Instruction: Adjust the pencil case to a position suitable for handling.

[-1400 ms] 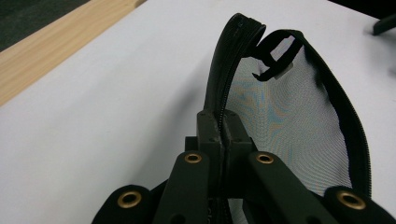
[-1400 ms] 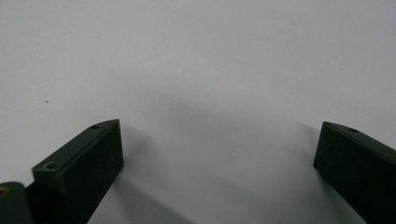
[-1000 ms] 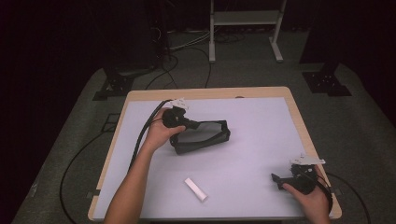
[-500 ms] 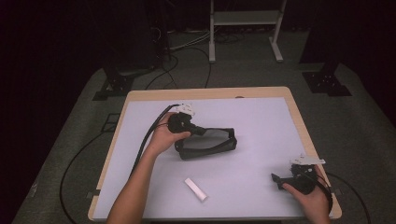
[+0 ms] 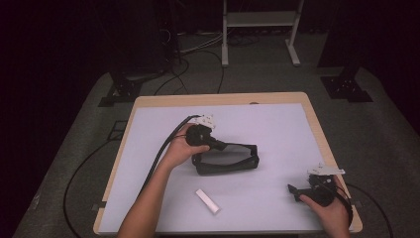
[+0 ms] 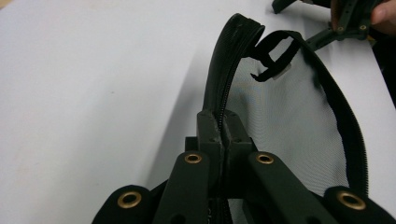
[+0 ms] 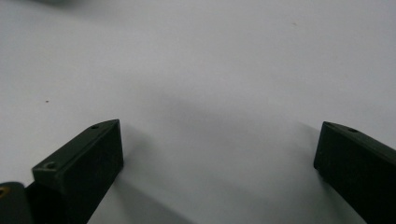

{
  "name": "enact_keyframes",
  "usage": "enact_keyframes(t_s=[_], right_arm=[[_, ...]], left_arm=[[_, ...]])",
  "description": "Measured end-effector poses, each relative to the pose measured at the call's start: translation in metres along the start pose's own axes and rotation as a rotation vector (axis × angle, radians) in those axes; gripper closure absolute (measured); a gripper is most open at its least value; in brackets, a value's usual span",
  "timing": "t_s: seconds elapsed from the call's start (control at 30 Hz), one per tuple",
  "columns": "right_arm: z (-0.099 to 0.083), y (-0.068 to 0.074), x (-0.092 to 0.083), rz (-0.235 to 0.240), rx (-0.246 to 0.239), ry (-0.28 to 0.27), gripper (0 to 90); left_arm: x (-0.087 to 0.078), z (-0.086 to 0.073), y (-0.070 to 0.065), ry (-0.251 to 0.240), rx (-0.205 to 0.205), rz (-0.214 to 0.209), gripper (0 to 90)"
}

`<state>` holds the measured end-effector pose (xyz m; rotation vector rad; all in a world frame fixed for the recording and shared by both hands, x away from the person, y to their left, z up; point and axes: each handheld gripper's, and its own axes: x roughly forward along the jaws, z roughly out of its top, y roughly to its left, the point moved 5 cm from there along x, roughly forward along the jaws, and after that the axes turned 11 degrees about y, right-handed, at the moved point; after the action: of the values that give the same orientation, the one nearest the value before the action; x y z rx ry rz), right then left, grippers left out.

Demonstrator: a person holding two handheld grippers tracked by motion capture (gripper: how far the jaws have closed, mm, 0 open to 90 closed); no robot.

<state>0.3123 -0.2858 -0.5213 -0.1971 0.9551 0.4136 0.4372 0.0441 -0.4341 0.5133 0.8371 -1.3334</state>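
One black mesh zipper pouch [image 5: 227, 159] lay near the middle of the white table [image 5: 277, 129]; its mouth gaped, the zipper edge curved up, and the see-through mesh let the tabletop show. The left gripper [image 5: 218, 144], at the pouch's left end, was clamped tight on the zippered rim [image 6: 224, 93]. One small white rectangular block [image 5: 207, 201] lay flat in front of the pouch, apart from it. The right gripper [image 5: 293, 190], well right of the pouch near the table's front corner, sat with jaws spread wide, holding nothing. Two grippers, one pouch, one block.
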Motion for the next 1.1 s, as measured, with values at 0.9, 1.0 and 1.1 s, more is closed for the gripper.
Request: enact_keyframes(t_s=[0.9, 1.0, 1.1], right_arm=[[0.000, 0.000, 0.000, 0.000, 0.000, 0.000, 0.6], [0.000, 0.000, 0.000, 0.000, 0.000, 0.000, 0.6], [0.000, 0.000, 0.000, 0.000, 0.000, 0.000, 0.6]], left_arm=[[0.030, 0.006, -0.005, 0.048, 0.003, -0.013, 78.7], [0.024, 0.006, -0.004, 0.047, -0.012, 0.019, 70.6], [0.017, 0.006, -0.005, 0.045, -0.026, 0.037, 63.7]])
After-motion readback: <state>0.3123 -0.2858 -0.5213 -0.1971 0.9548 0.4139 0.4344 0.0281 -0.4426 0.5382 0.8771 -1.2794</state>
